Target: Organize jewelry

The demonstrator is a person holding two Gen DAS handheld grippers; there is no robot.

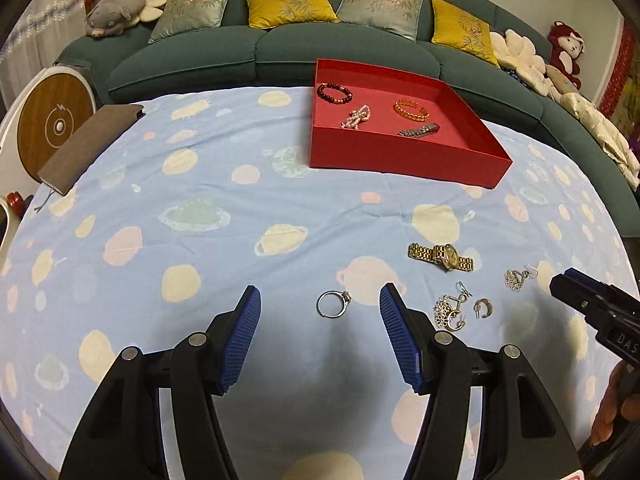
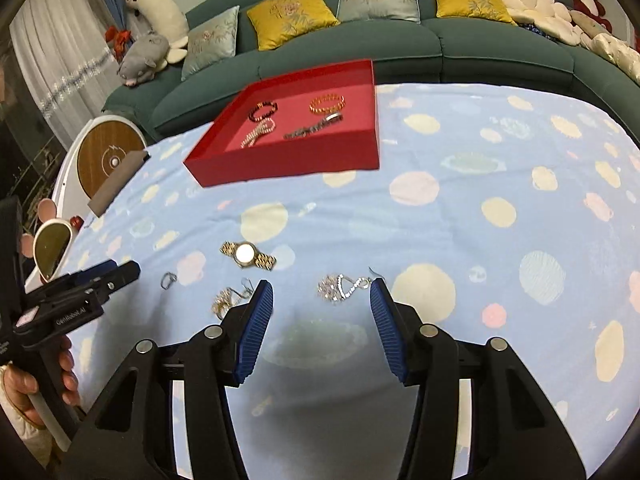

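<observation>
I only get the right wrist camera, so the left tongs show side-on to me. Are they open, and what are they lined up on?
Observer: Open, gripping nothing. The left tongs frame the silver ring, which lies flat on the cloth.
Operator: My right tongs cover part of the earring pile. What's hidden there?
Observer: A small crescent hoop earring, lying just right of that pile and apart from it.

Silver ring (image 1: 333, 304) lying on the blue cloth (image 1: 208, 184) between open left gripper (image 1: 320, 308) jaws, untouched, near gold watch (image 1: 442, 257).
</observation>
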